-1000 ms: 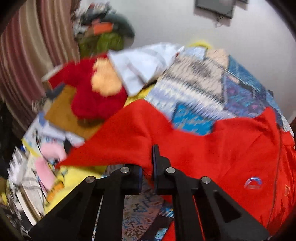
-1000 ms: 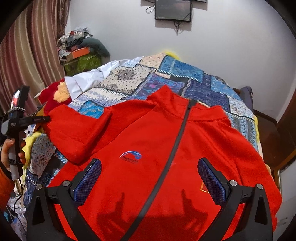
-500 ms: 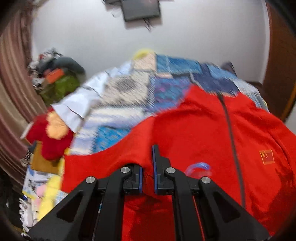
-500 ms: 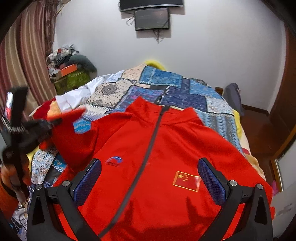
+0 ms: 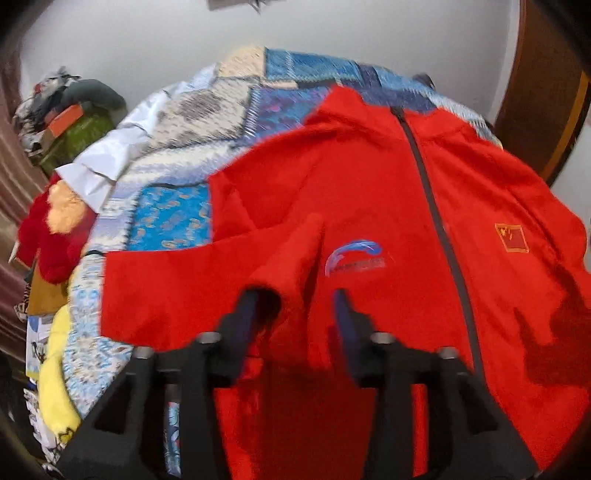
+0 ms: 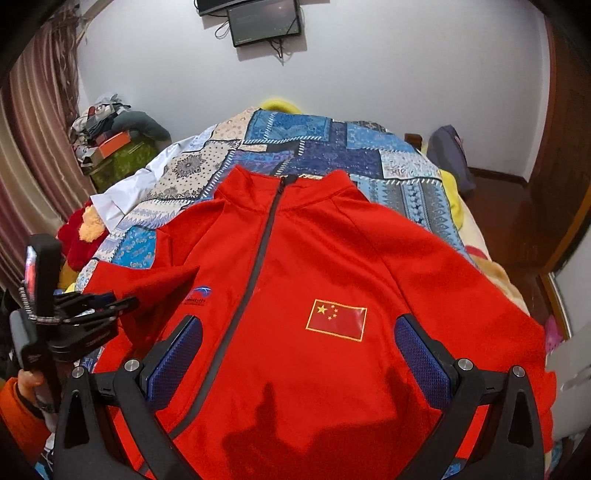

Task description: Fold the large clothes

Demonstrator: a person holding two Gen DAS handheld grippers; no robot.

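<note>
Red jacket (image 6: 332,266) spread front-up on the patchwork quilt (image 6: 332,144), zip (image 6: 258,266) closed, collar toward the wall screen (image 6: 264,20). Sleeve (image 5: 207,280) folded in across the chest, its cuff just beside the blue logo (image 5: 354,256). Left gripper (image 5: 295,310) over that cuff, jaws just opened, cuff tip between them, pads not pressing. Right gripper (image 6: 295,350) above the jacket's lower front, jaws wide apart, empty. Flag patch (image 6: 336,319) between its fingers.
</note>
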